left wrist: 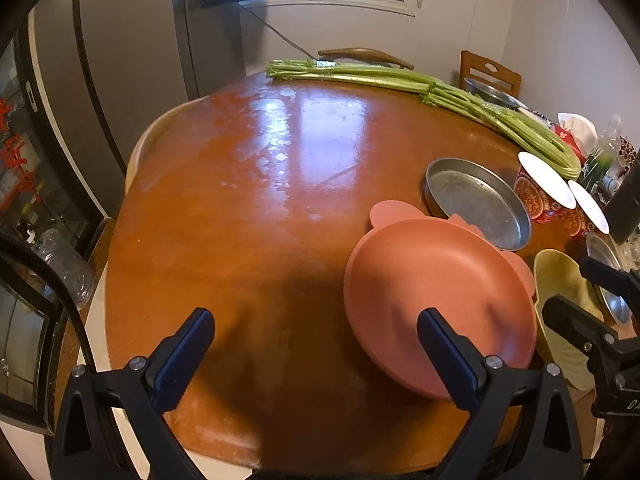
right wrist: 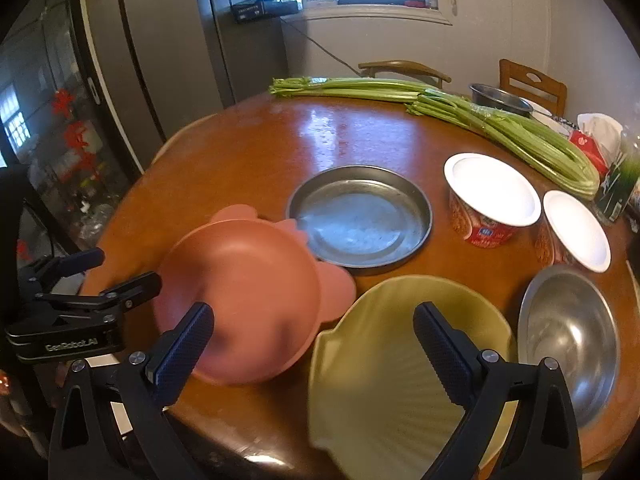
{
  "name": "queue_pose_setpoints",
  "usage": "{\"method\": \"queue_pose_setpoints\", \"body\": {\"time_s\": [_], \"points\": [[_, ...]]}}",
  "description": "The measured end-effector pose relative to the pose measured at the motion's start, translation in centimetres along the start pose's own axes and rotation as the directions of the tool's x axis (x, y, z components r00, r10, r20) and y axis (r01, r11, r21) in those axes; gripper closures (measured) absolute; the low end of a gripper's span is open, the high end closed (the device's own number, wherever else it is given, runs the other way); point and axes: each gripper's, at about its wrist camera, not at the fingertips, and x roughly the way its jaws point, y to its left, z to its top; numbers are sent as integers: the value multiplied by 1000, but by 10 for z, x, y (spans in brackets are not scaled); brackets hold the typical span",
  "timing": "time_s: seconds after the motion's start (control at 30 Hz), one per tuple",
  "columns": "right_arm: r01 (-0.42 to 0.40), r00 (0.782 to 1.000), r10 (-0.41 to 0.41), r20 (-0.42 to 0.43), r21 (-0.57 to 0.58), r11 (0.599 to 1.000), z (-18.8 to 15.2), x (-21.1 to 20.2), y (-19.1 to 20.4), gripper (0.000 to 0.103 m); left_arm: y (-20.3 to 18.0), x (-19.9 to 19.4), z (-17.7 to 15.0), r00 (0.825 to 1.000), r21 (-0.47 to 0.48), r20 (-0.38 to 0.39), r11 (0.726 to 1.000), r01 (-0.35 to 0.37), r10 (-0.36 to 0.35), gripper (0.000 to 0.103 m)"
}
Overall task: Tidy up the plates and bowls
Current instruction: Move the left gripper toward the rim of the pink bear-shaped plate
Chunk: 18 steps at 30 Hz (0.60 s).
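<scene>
A pink plate with ear-shaped tabs [left wrist: 440,292] [right wrist: 240,288] lies on the round wooden table [left wrist: 260,200]; one tab overlaps the rim of a flat metal pan [left wrist: 480,204] [right wrist: 360,216]. A pale yellow shell-shaped dish [left wrist: 560,320] [right wrist: 380,368] sits just right of the pink plate. My left gripper [left wrist: 316,320] [right wrist: 126,268] is open, its right finger over the pink plate's near rim. My right gripper [right wrist: 312,312] [left wrist: 570,286] is open too, straddling the yellow dish's left rim. Neither holds anything.
A steel bowl [right wrist: 568,340] sits right of the yellow dish. Two lidded noodle cups [right wrist: 492,200] [right wrist: 576,232] stand behind it. Long celery stalks [right wrist: 460,112] lie along the far edge. The table's left half is bare wood. A fridge [left wrist: 120,60] and chairs [right wrist: 532,84] stand beyond.
</scene>
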Motion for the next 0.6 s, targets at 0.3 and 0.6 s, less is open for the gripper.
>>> {"method": "queue_pose_setpoints", "body": {"time_s": [0.3, 0.6], "points": [[-45, 998, 41, -55, -57, 997, 14, 21, -2, 12, -11, 20, 9, 999, 23, -42, 999, 26, -25, 1], [-58, 992, 47, -121, -96, 994, 18, 45, -1, 36, -23, 28, 9, 997, 63, -72, 997, 46, -41, 4]]}}
